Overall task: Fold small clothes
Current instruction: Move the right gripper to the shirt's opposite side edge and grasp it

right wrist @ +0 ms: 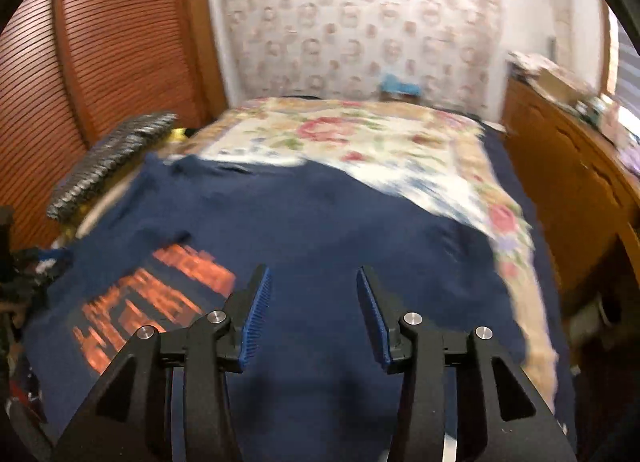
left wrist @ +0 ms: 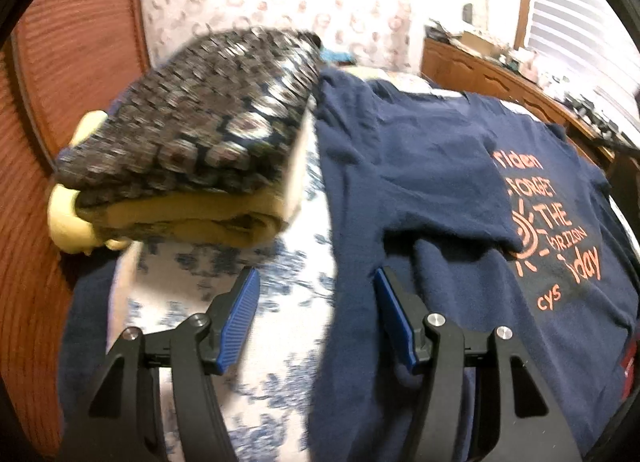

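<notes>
Bed (right wrist: pixel 400 134), floral-covered: navy T-shirt (right wrist: pixel 320 214) is spread flat; folded clothes stack (left wrist: pixel 188 150) is set beside T-shirt.

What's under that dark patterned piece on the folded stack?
Under the dark patterned piece sits a folded mustard-yellow garment, with paler yellow fabric poking out at the stack's left end. Anything deeper in the stack is covered.

Navy cotton T-shirt (left wrist: pixel 420 182), orange print. Folded dark scale-patterned cloth (left wrist: pixel 200 122) over folded mustard-yellow garment (left wrist: pixel 192 218). Cream floral bedspread (right wrist: pixel 360 134), pink roses; blue gripper pads (left wrist: pixel 236 318).
</notes>
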A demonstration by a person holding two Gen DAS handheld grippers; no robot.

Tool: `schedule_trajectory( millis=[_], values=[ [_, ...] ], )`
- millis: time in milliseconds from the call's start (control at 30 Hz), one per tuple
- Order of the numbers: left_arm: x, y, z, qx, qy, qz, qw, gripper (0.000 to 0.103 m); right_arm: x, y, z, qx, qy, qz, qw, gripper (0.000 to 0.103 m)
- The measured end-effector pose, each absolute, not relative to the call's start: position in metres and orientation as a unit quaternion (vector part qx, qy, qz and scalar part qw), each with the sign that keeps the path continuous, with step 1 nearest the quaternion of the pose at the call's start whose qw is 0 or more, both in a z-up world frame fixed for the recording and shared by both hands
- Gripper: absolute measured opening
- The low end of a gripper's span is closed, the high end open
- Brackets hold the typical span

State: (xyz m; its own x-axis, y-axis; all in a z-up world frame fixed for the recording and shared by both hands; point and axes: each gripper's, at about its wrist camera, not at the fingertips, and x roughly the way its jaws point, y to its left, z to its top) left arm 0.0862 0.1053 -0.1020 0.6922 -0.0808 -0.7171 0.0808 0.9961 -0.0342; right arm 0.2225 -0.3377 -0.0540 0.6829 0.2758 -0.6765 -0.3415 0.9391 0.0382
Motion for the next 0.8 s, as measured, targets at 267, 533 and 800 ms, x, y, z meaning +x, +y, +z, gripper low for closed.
schedule_trajectory(
  millis=[267, 533, 800],
  values=[
    [0.077, 0.094, -0.053, -0.018, 0.310, -0.018, 0.950, 0.060, 0.194, -0.434, -0.079, -0.010, 0.387, 0.084, 0.918, 0.045],
    [0.112, 0.010, -0.048, -0.007, 0.316, -0.083, 0.945, 0.060, 0.200, -0.469, -0.095, 0.038, 0.403, 0.062, 0.913, 0.045],
    [0.141, -0.089, -0.072, 0.055, 0.362, -0.164, 0.916, 0.060, 0.214, -0.477, -0.105, 0.079, 0.420, 0.074, 0.901, 0.045]
  ],
)
